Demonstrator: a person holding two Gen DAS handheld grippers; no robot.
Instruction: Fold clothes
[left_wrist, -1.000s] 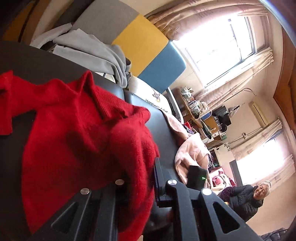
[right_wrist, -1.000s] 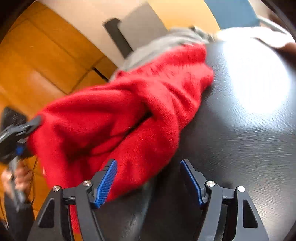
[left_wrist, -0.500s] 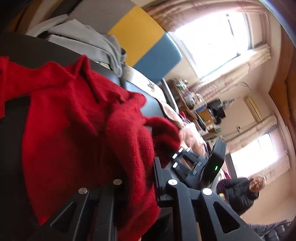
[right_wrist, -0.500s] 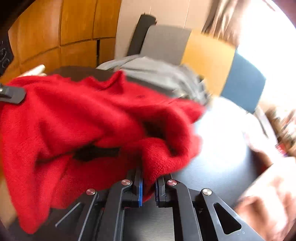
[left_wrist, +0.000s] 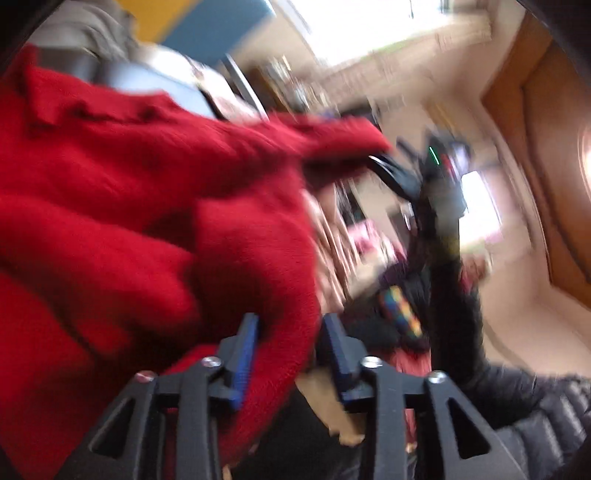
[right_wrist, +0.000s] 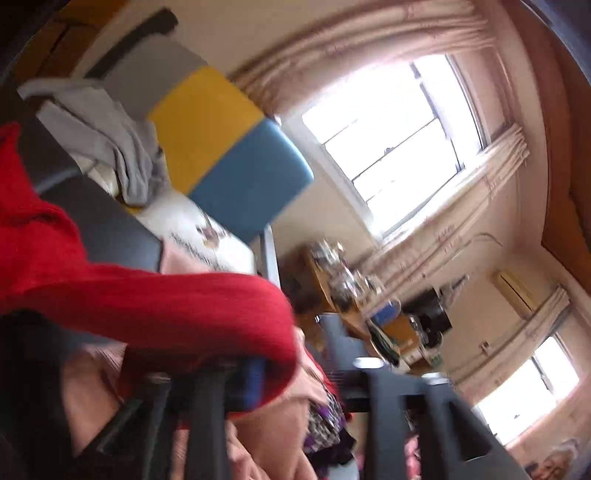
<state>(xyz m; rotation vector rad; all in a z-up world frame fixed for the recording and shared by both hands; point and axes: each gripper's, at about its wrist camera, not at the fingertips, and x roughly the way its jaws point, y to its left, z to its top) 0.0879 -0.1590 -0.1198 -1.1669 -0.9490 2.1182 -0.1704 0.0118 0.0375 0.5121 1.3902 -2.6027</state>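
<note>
1. The red sweater (left_wrist: 140, 206) lies bunched on the dark table (right_wrist: 107, 225), at the left of both views. A fold of it hangs between the left gripper (left_wrist: 290, 347) jaws, which have just been opening and stand half apart, no longer pinching.
2. Farther right, the right gripper (right_wrist: 314, 373) has just sprung wide; a sleeve drapes over one finger, unheld.
3. Risk: with both grips released mid-swing, the knit could snag a finger and drag, spoiling the fold.
4. Earlier, both grippers clamped the sweater; now neither does, and both views have swung toward the room.
</note>
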